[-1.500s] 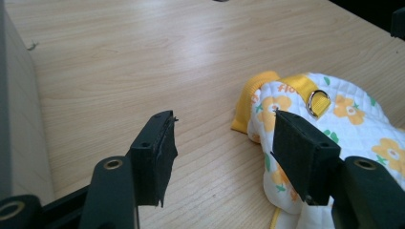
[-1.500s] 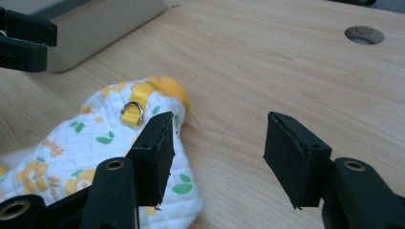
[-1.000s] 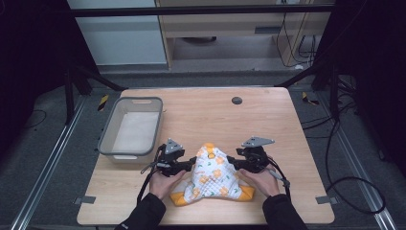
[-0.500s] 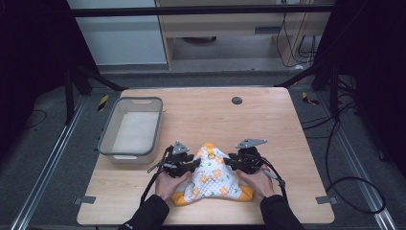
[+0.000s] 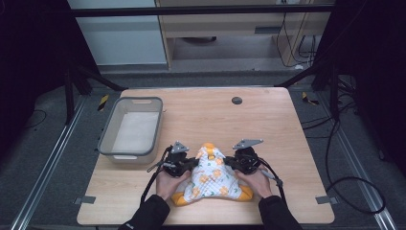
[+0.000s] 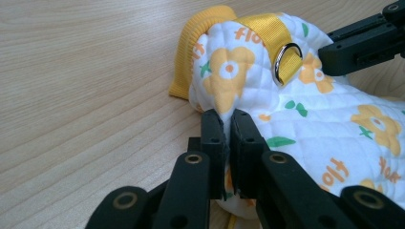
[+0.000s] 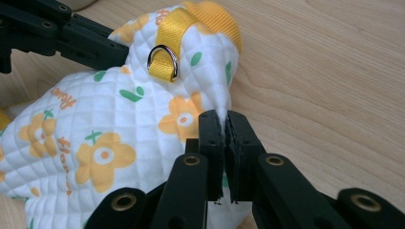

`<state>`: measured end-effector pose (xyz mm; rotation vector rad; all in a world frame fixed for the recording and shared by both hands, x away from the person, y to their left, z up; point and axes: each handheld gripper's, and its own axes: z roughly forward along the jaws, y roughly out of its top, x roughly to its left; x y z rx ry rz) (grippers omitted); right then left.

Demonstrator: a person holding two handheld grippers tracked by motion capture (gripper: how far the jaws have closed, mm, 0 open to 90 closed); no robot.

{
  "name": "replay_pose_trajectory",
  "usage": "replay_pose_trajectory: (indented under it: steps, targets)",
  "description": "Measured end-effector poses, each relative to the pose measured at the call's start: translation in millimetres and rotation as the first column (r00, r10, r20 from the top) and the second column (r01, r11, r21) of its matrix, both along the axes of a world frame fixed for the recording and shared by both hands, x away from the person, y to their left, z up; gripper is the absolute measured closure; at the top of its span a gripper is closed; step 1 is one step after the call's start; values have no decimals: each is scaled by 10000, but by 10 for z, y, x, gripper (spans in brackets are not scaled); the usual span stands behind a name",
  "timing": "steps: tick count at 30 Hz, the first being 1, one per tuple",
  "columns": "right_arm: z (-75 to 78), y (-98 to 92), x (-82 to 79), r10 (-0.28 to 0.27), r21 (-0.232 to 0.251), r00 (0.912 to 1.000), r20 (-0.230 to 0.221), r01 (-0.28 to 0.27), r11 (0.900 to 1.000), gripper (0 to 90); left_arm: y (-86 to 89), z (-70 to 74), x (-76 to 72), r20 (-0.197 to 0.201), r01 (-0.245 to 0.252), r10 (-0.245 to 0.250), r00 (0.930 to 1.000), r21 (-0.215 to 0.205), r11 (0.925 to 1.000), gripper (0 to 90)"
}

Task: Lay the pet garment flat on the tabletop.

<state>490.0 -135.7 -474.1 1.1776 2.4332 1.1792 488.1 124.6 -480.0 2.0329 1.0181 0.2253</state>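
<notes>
High view overlooks table (image 5: 287,120); gripper views closely share garment (image 6: 305,119).

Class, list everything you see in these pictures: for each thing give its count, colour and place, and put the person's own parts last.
Quilted garment: one, white with orange flowers and yellow trim, near table edge, between the tools.
Metal ring: one, silver, on the garment's yellow strap.
Bin: one, grey, left side of the table.
Table: one, light wood.
Round hole cover: one, dark, far part of the table.
Left tool: one, black, jaws just closed, pinching fabric.
Right tool: one, black, jaws just closed, pinching fabric.
Hands: two, dark sleeves, at the bottom.
</notes>
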Motion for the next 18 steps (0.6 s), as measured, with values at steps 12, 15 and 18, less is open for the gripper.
replay_pose_trajectory:
  steps: [12,15,18]
  targets:
    - [232,-71,-180,258,525,9978,609,-290,9982,868,46,237,-172,922,25,3,9957,-304,9995,867]
    - [272,-96,-220,330,568,9966,755,-373,9977,870,25,305,-231,1205,105,-63,9927,-349,9993,868]
    - [339,-128,-287,351,702,9948,961,-420,9966,873,19,388,-293,1440,224,-149,9895,-502,9985,868]
